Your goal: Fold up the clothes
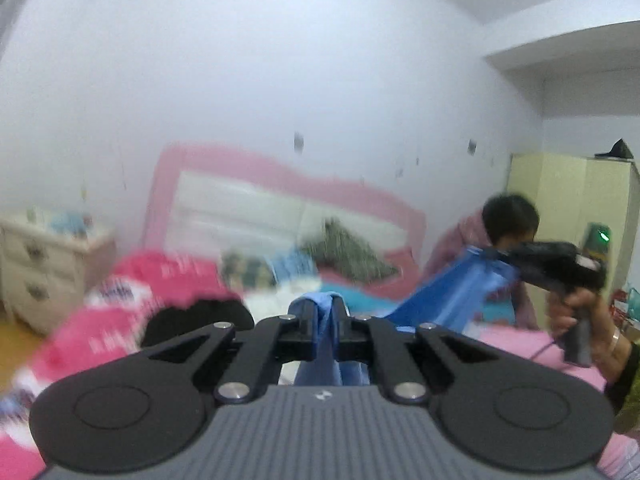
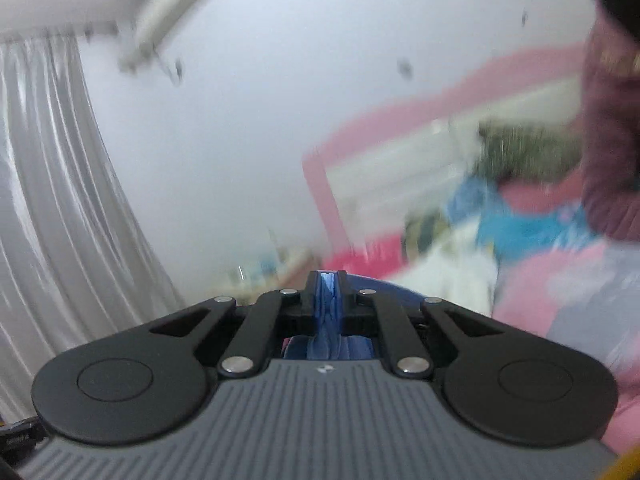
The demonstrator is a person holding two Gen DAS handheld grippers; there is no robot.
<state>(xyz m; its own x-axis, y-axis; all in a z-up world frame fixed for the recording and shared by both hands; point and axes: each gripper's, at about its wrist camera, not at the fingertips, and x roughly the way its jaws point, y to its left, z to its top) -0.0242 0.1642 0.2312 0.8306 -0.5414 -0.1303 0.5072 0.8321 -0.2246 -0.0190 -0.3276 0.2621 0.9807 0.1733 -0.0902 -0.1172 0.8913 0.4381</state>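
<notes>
A blue garment (image 1: 448, 292) hangs stretched in the air between my two grippers, above a bed. My left gripper (image 1: 323, 302) is shut on one end of it; the cloth bunches between the jaws. In the left wrist view my right gripper (image 1: 505, 257) is at the right, held in a hand, shut on the other end. In the right wrist view my right gripper (image 2: 329, 278) pinches the blue garment (image 2: 329, 304). Both views are motion-blurred.
A bed (image 1: 520, 344) with pink bedding holds a heap of clothes (image 1: 160, 280). A pink headboard (image 1: 280, 184) stands against the white wall. A white nightstand (image 1: 44, 268) is at left, a pale wardrobe (image 1: 568, 208) at right. A child (image 1: 508, 224) stands by the bed. Curtains (image 2: 52, 184) hang at left.
</notes>
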